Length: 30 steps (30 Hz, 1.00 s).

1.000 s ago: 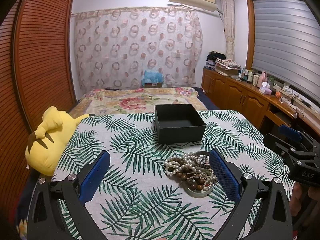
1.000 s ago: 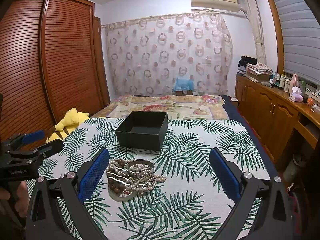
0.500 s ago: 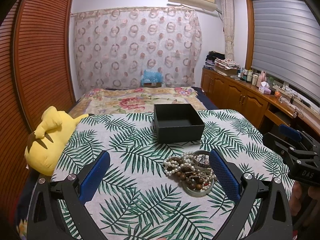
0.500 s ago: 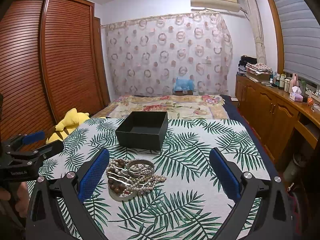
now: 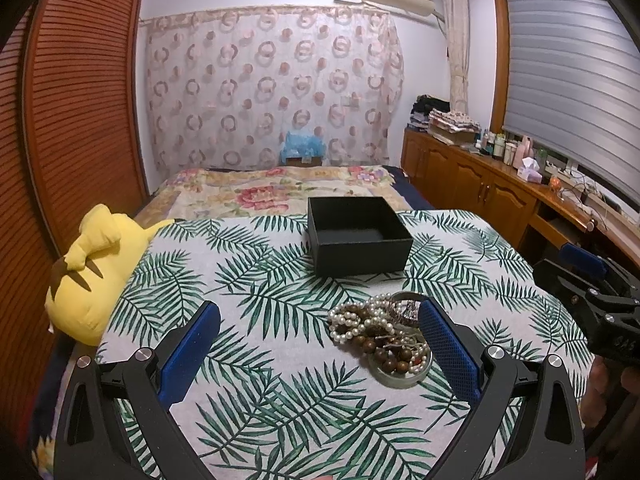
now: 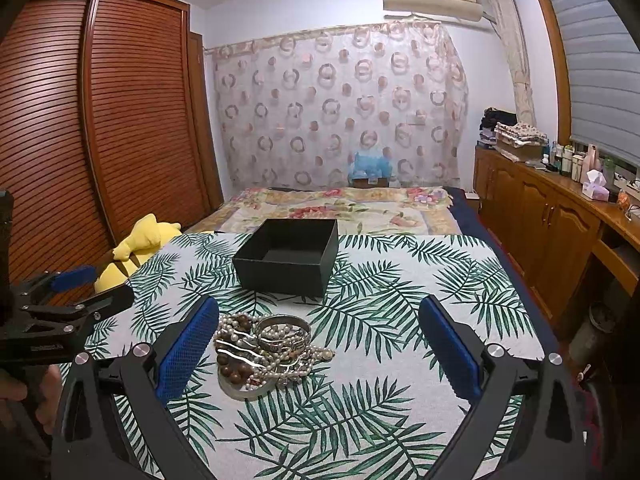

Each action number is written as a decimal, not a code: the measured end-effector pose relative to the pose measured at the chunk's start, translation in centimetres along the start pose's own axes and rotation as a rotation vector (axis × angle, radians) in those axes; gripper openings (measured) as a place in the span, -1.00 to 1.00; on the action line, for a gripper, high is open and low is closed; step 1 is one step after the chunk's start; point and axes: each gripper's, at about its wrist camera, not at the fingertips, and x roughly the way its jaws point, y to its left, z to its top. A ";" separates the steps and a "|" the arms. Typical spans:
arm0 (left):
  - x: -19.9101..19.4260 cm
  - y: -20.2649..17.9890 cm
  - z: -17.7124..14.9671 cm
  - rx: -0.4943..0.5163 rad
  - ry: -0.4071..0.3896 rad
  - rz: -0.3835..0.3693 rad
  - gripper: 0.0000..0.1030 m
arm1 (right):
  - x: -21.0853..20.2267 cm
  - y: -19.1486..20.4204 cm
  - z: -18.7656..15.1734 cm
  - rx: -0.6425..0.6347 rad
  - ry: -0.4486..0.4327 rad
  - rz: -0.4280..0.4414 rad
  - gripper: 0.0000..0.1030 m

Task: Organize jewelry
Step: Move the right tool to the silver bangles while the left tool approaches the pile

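Observation:
A heap of jewelry [image 5: 380, 330] [image 6: 268, 346], pearl strands, brown wooden beads and a silver bangle, lies on a small round dish [image 5: 398, 372] [image 6: 240, 390] on the leaf-print tablecloth. Behind it stands an open black box [image 5: 360, 242] [image 6: 288, 258], its inside bare. My left gripper [image 5: 320, 344] is open, its right finger beside the heap. My right gripper [image 6: 320, 344] is open too, with the heap just inside its left finger. Each gripper also shows at the edge of the other's view: the right gripper [image 5: 592, 280], the left gripper [image 6: 76, 292].
A yellow plush toy [image 5: 92, 272] [image 6: 136, 248] lies off the table's left edge. A bed with a floral cover [image 5: 272, 192] is behind the table. Wooden cabinets [image 6: 540, 216] run along the right, a slatted wardrobe [image 6: 100, 120] along the left.
Both grippers have barely shifted; the left wrist view drifted very slightly. Nothing was taken hold of or moved.

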 end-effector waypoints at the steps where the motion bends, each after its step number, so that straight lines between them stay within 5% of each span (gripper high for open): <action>1: 0.2 0.1 -0.1 -0.001 0.004 0.000 0.86 | 0.2 0.0 -0.1 -0.001 0.002 0.001 0.95; 13: 2.8 1.1 -1.4 0.002 0.081 -0.035 0.86 | 2.7 -1.0 -1.6 -0.033 0.056 0.056 0.94; 30: 7.1 2.3 -3.3 0.026 0.211 -0.099 0.86 | 13.4 0.6 -2.5 -0.132 0.331 0.216 0.58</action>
